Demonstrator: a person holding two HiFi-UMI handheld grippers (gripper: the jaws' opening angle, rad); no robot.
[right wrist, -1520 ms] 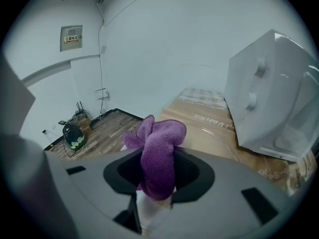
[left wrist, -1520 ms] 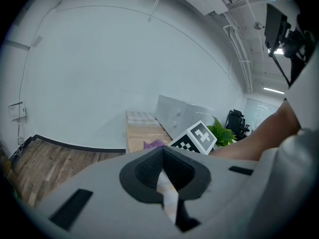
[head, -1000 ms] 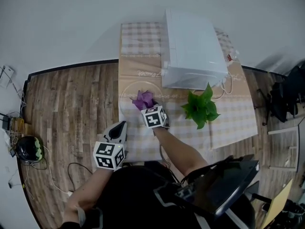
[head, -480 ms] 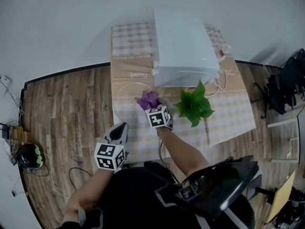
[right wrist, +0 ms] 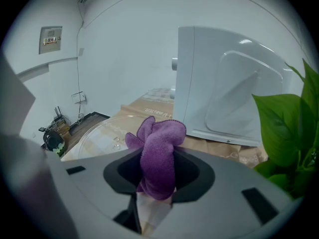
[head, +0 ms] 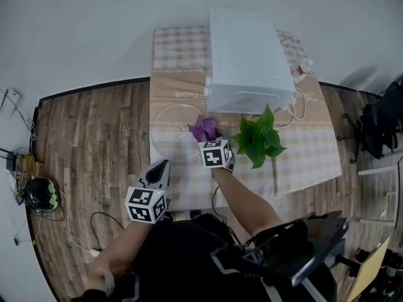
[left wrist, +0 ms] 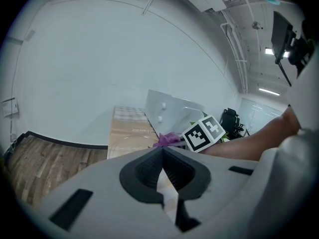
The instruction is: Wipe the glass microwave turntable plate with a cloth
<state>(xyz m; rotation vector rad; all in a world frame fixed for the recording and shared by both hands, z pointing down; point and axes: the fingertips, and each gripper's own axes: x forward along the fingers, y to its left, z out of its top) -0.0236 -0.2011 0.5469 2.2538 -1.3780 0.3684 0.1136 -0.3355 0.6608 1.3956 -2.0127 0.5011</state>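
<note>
The clear glass turntable plate (head: 171,131) lies flat on the checked tablecloth, left of the microwave; it also shows in the right gripper view, where the plate (right wrist: 107,133) sits ahead and to the left. My right gripper (head: 209,138) is shut on a bunched purple cloth (head: 203,128) at the plate's right rim. The cloth (right wrist: 158,151) fills the jaws in the right gripper view. My left gripper (head: 157,172) hangs near the table's front left edge, shut, with nothing in it. The purple cloth (left wrist: 167,140) shows small past its jaws.
A white microwave (head: 247,61) stands at the back of the table, door closed. A green leafy plant (head: 258,140) sits right of my right gripper. A white cable (head: 301,109) runs beside the microwave. Wooden floor (head: 94,137) lies left of the table.
My right gripper has carried the purple cloth from the plate's middle toward its right rim. The left gripper has stayed where it was.
</note>
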